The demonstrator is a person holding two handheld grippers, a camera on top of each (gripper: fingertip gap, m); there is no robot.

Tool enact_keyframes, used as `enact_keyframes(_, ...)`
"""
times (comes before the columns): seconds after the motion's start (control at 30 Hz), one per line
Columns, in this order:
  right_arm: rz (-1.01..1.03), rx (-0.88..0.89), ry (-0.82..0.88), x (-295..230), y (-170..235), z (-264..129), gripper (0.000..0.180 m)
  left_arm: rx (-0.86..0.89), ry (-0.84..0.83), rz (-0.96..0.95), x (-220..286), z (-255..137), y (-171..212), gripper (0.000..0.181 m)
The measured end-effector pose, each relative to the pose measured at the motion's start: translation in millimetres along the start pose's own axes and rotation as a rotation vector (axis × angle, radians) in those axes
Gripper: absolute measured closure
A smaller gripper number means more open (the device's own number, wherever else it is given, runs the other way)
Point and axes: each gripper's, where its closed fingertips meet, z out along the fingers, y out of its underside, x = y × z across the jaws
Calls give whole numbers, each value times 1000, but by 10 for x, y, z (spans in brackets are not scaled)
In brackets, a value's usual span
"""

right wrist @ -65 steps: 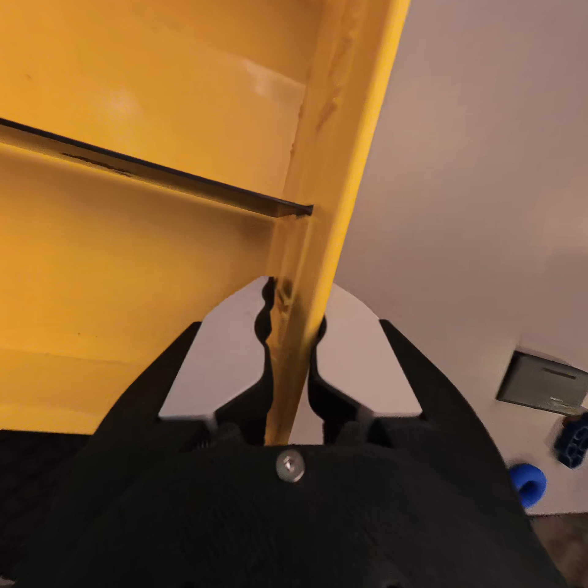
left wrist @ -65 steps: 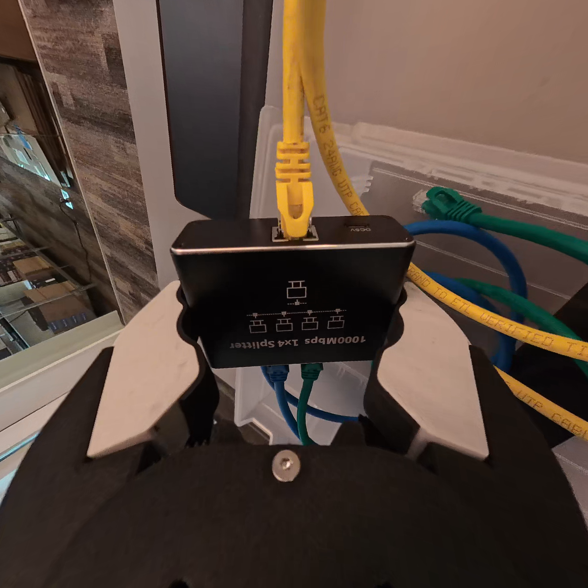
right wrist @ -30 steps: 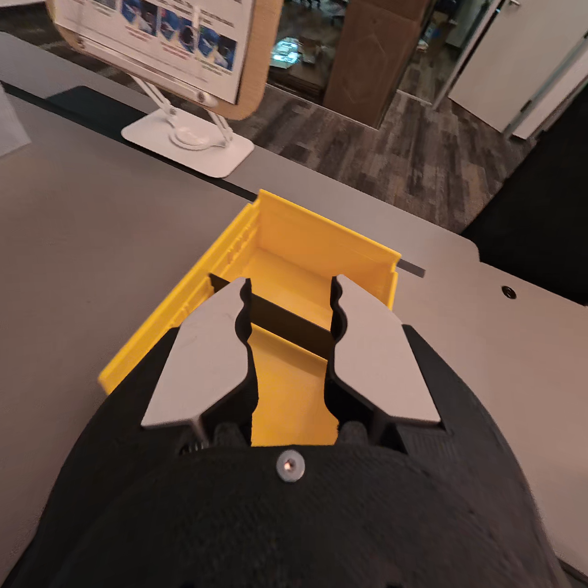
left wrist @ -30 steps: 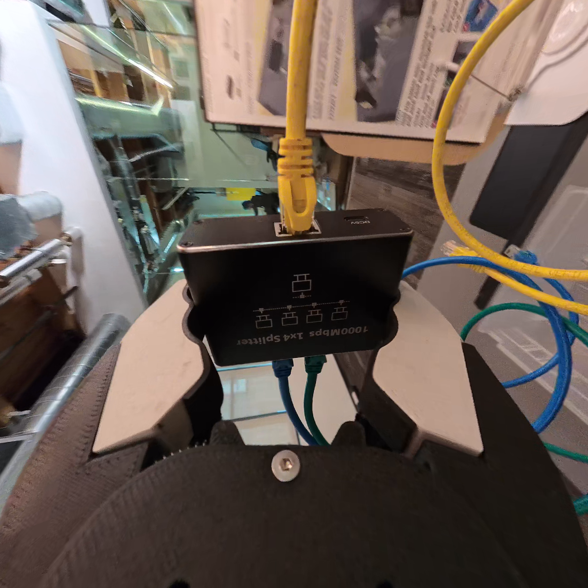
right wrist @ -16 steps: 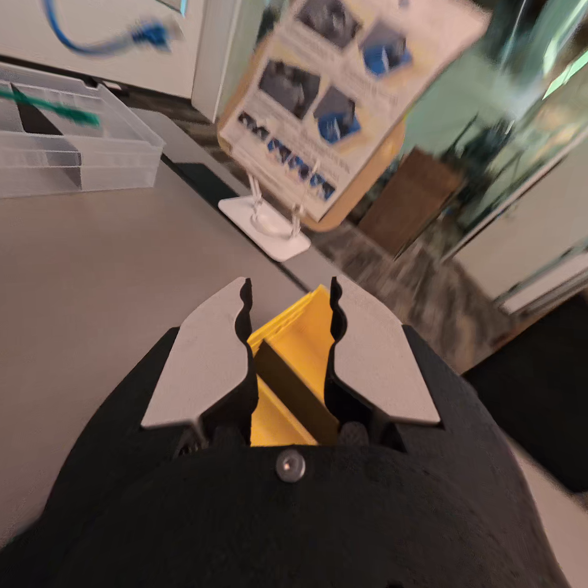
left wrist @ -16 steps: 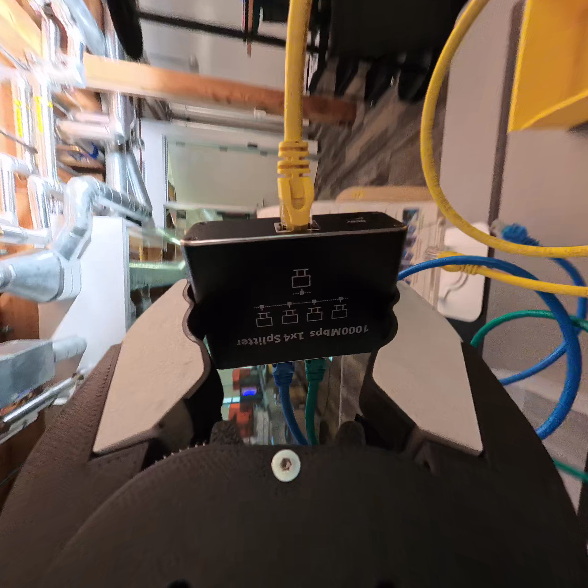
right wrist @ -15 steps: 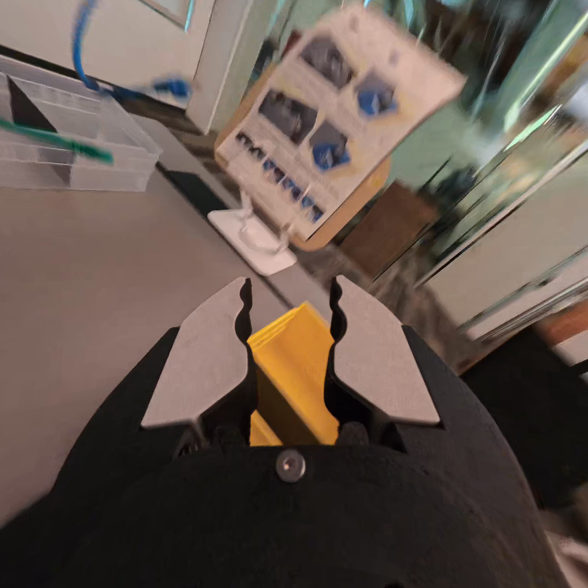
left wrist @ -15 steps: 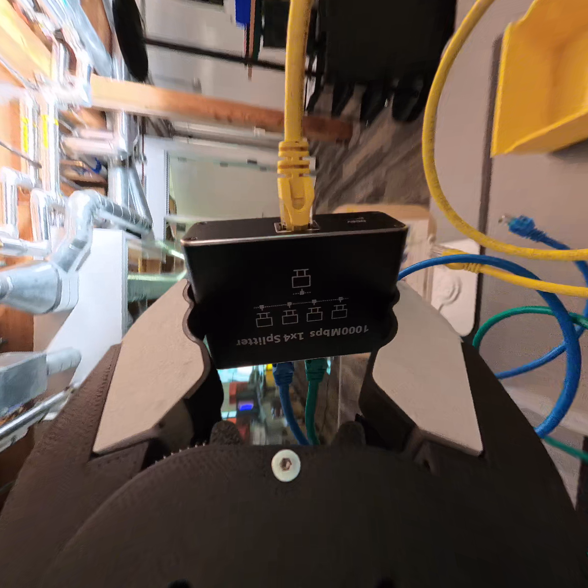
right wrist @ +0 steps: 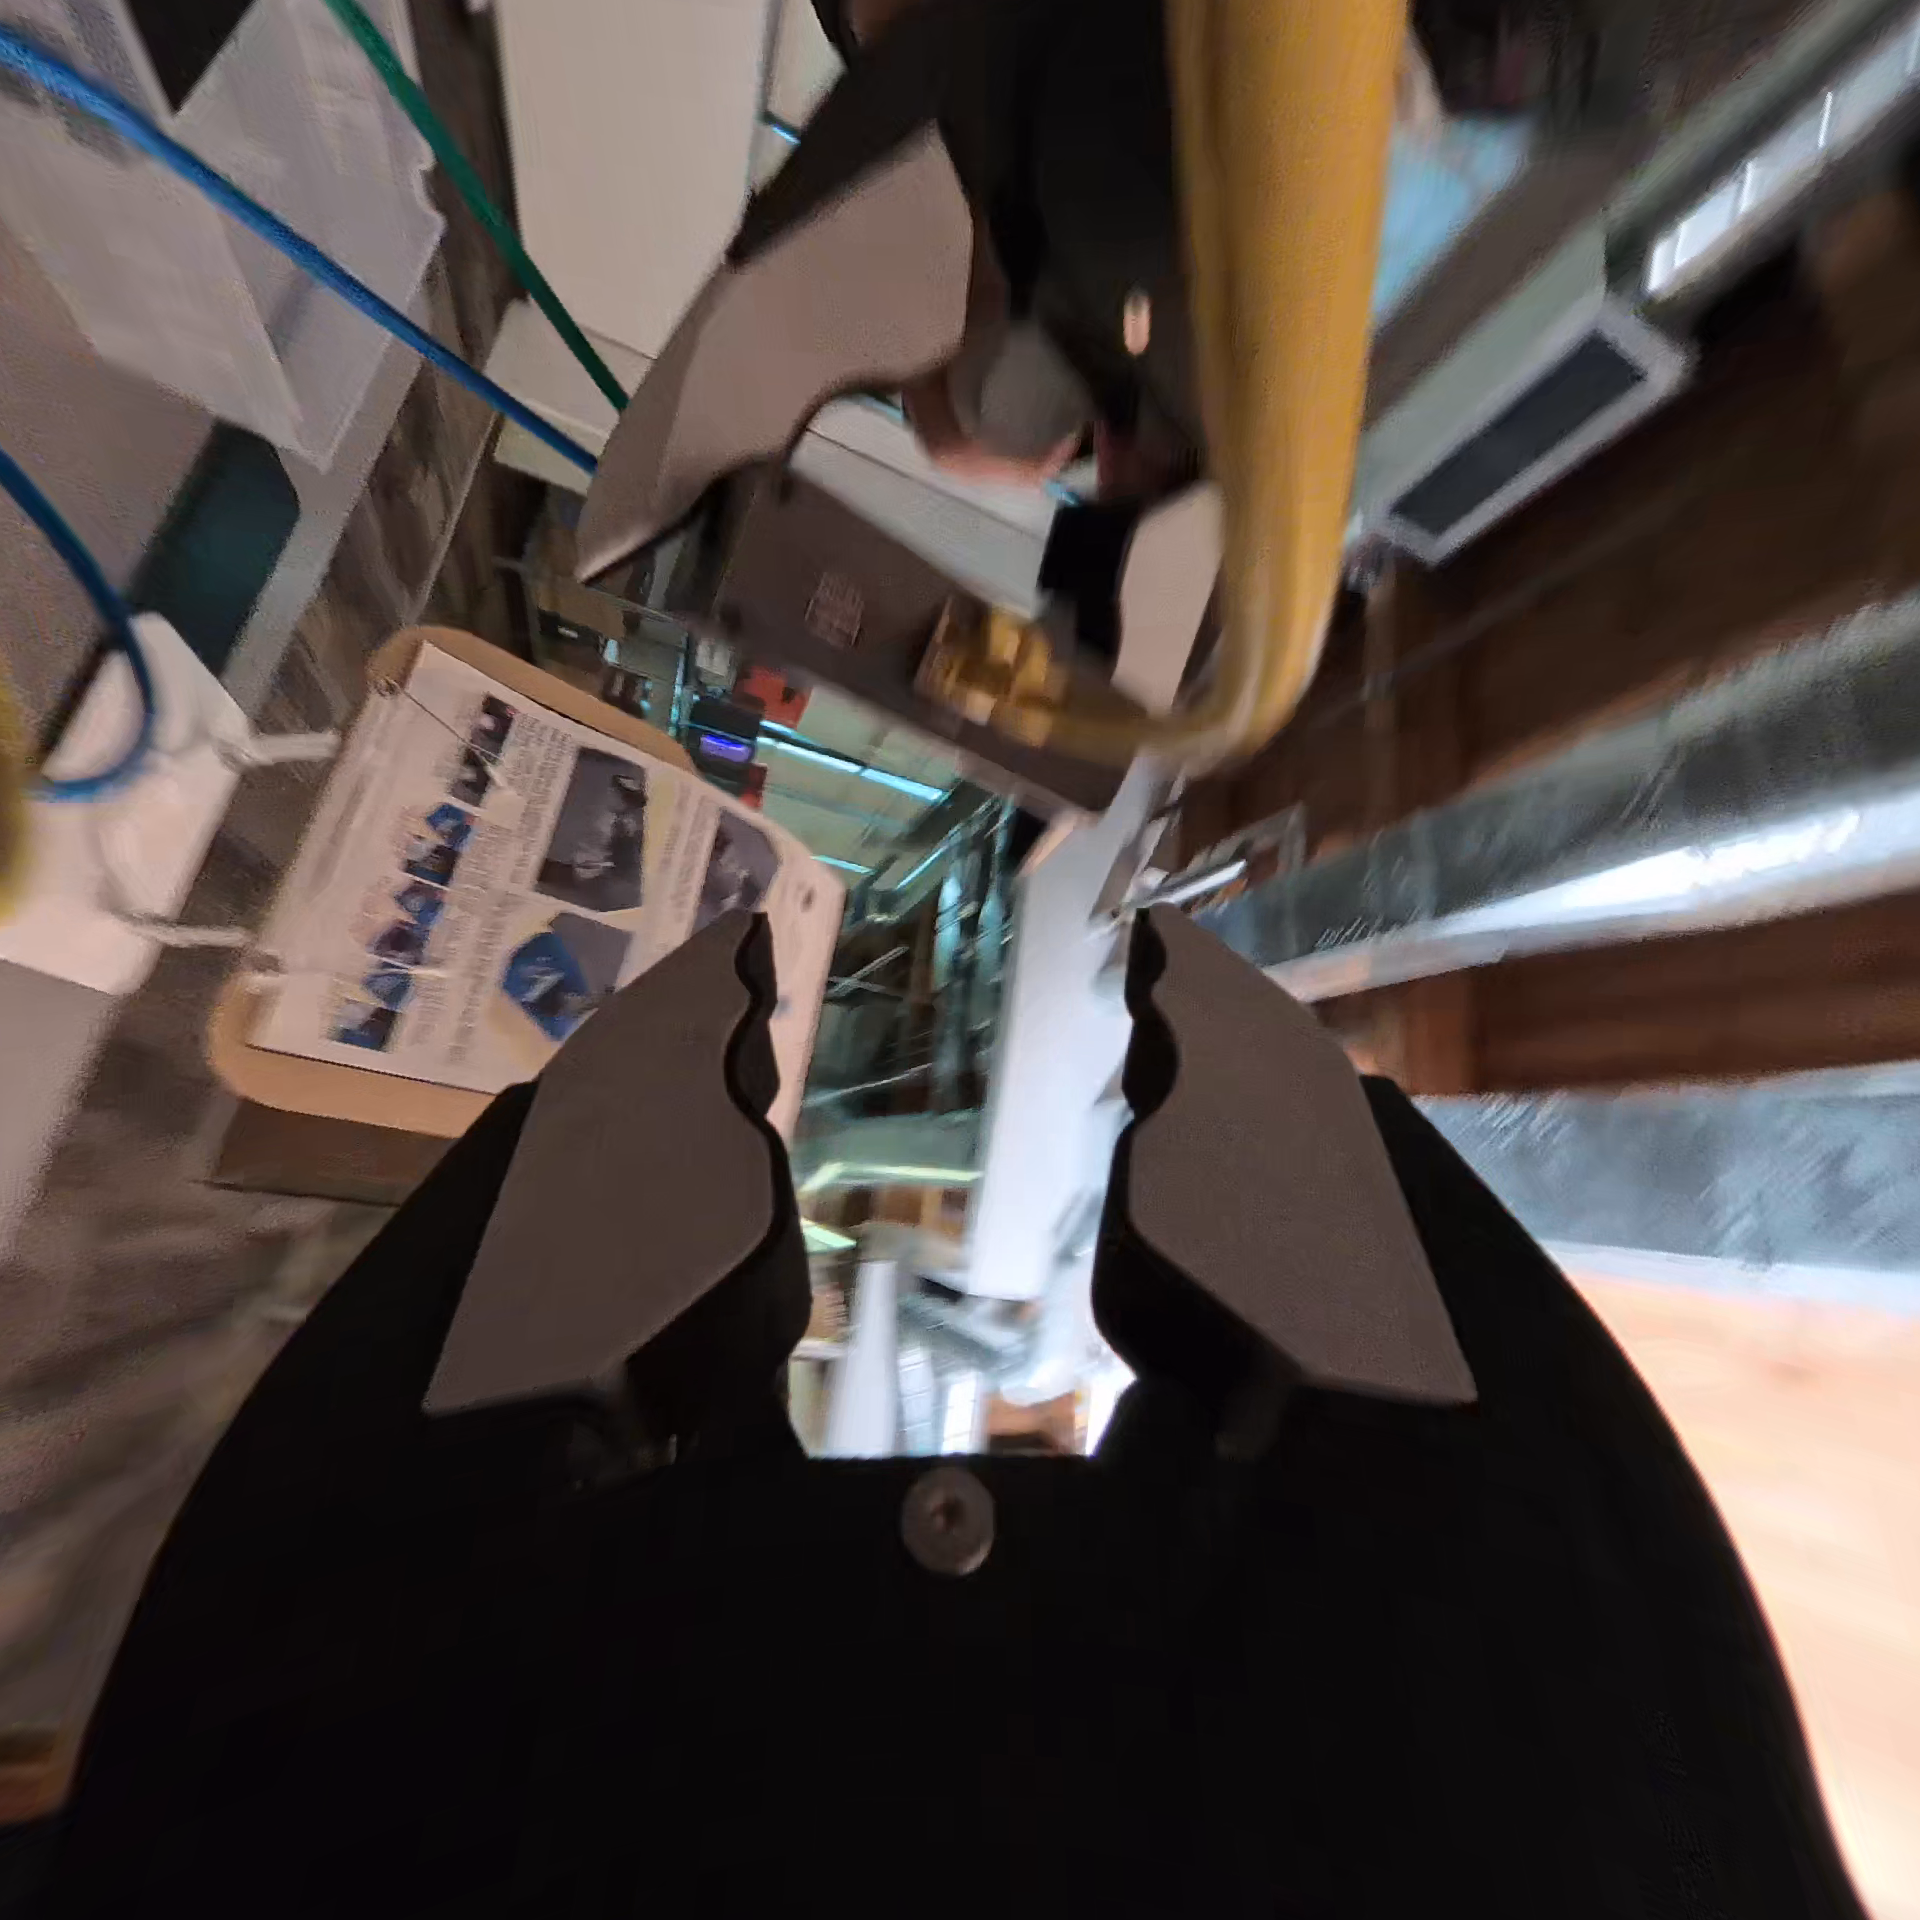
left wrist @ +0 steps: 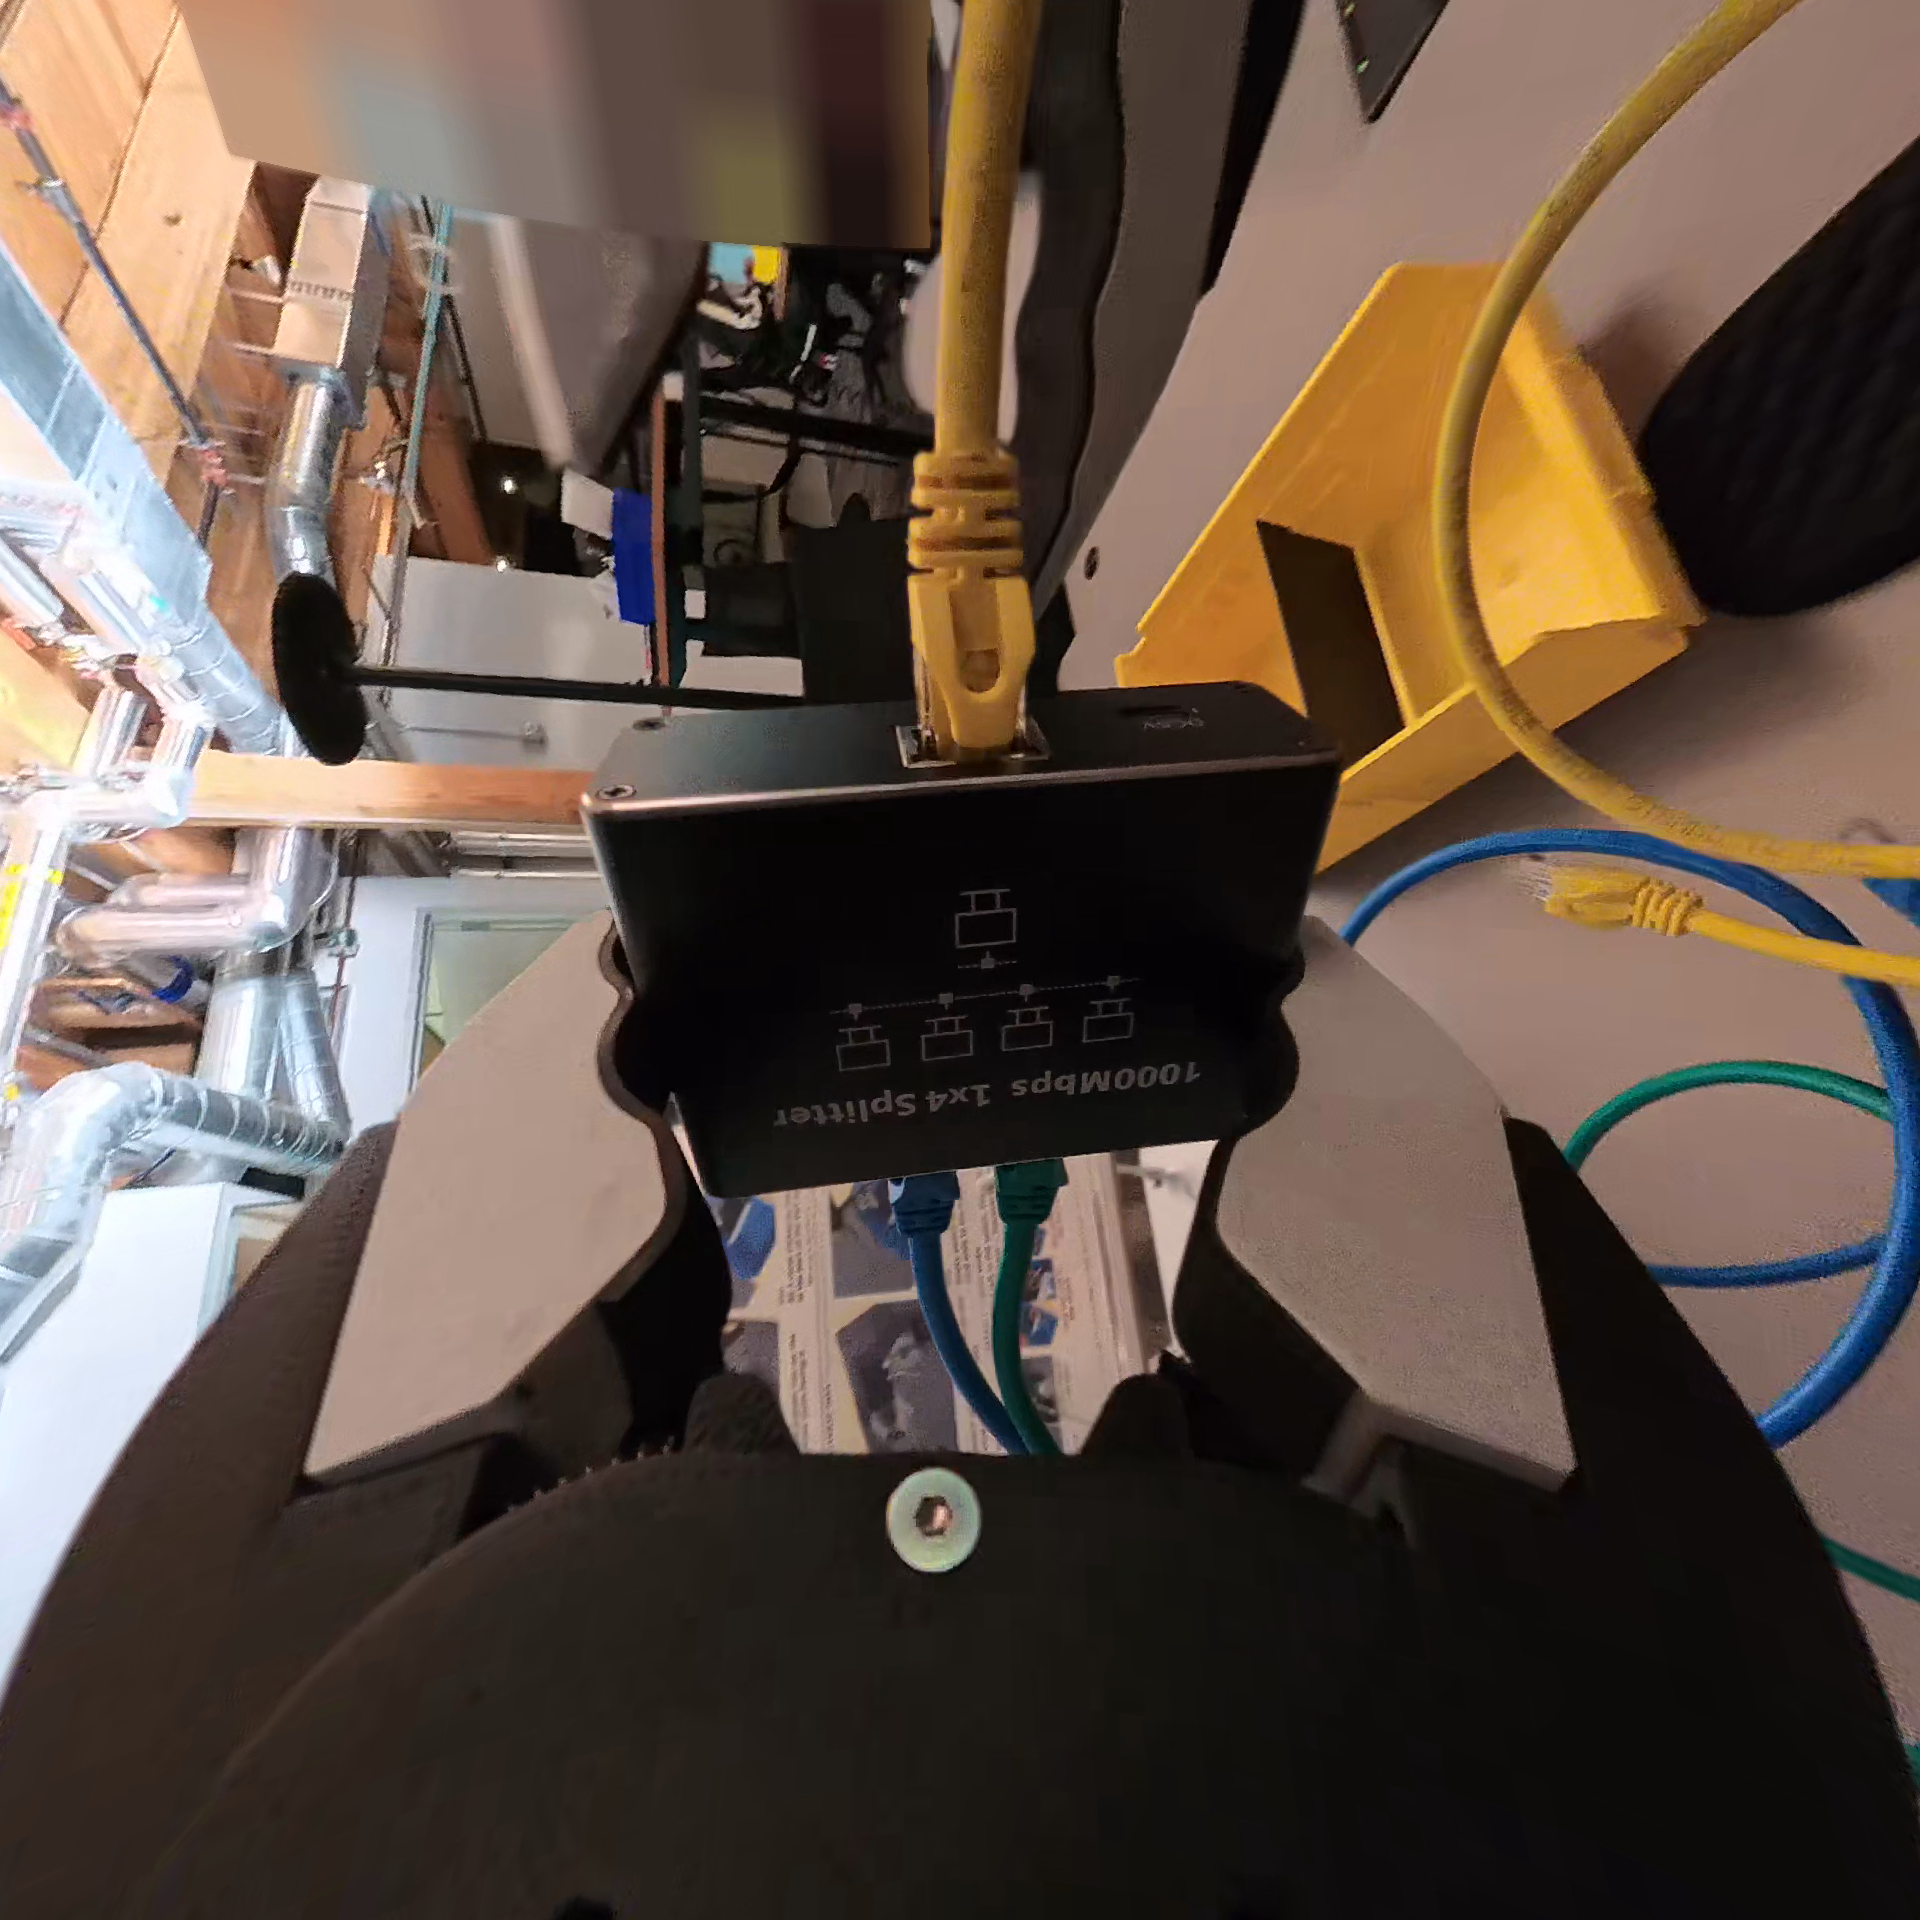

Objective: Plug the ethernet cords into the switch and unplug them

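My left gripper (left wrist: 956, 966) is shut on the black switch (left wrist: 956, 883) and holds it in the air, tilted sideways. A yellow cord (left wrist: 966, 603) is plugged into the switch's far side. A blue cord (left wrist: 930, 1236) and a green cord (left wrist: 1023, 1236) are plugged into its near side. The yellow cord's other plug (left wrist: 1600, 899) hangs free at the right. My right gripper (right wrist: 945, 935) is open and empty. In its blurred view the switch (right wrist: 883, 613) with the yellow cord (right wrist: 1278, 312) shows above and ahead, apart from it.
A yellow bin (left wrist: 1403, 582) with a dark divider sits on the grey table (left wrist: 1558, 1195). Blue (left wrist: 1870, 1039) and green (left wrist: 1714, 1081) cord loops hang at the right. A leaflet on a stand (right wrist: 520, 883) stands at the table's edge.
My right gripper let go of the yellow bin's edge, opened, and swung up towards the switch. My left gripper has turned sideways, still holding the switch with its cords plugged in.
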Motion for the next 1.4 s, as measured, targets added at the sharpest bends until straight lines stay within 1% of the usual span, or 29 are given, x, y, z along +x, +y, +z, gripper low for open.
enact_keyframes(0.07,-184,37,-26,61,-208,101,109,14,30,-4,100,21,-38,71)
enact_keyframes(0.1,-260,62,-13,99,-290,136,107,23,41,-4,140,26,-56,71)
enact_keyframes(0.17,-386,128,-47,43,-421,180,109,44,87,-14,234,22,-95,71)
enact_keyframes(0.23,-480,164,-110,-90,-486,227,116,71,139,-36,309,14,-132,70)
enact_keyframes(0.3,-521,158,-201,-245,-462,283,128,75,189,-33,391,18,-143,70)
enact_keyframes(0.37,-568,159,-213,-286,-464,318,141,80,238,-40,471,36,-152,71)
enact_keyframes(0.43,-558,135,-261,-371,-456,328,143,59,276,-48,536,67,-110,71)
enact_keyframes(0.5,-529,65,-260,-416,-421,339,143,71,295,-76,572,80,-90,72)
enact_keyframes(0.53,-505,36,-285,-479,-382,317,146,90,299,-93,589,71,-84,77)
enact_keyframes(0.63,-307,-90,-263,-560,-178,288,146,157,105,-180,373,21,3,85)
enact_keyframes(0.7,-187,-174,-212,-593,-24,266,145,210,-22,-332,217,-87,98,89)
enact_keyframes(0.73,-122,-217,-191,-623,60,262,145,254,-68,-453,170,-148,133,92)
enact_keyframes(0.77,-75,-258,-164,-655,143,261,145,288,-116,-591,134,-204,191,98)
enact_keyframes(0.8,-41,-295,-131,-683,221,265,146,310,-158,-731,123,-254,263,99)
enact_keyframes(0.83,-6,-330,-104,-718,294,273,145,339,-187,-876,144,-294,325,100)
enact_keyframes(0.9,49,-384,-49,-773,409,309,145,434,-180,-1110,268,-329,379,93)
enact_keyframes(0.97,81,-430,5,-793,482,361,145,455,-200,-1328,347,-250,537,93)
enact_keyframes(1.03,93,-467,47,-789,511,424,145,427,-180,-1444,431,-74,687,84)
enact_keyframes(1.13,107,-503,79,-804,488,526,145,485,-99,-1528,426,144,688,75)
enact_keyframes(1.2,100,-516,98,-824,459,578,145,579,-6,-1637,361,218,637,77)
enact_keyframes(1.3,82,-526,120,-888,433,645,145,716,81,-1851,240,305,723,84)
enact_keyframes(1.4,38,-508,128,-1004,380,749,145,736,190,-1964,290,509,761,88)
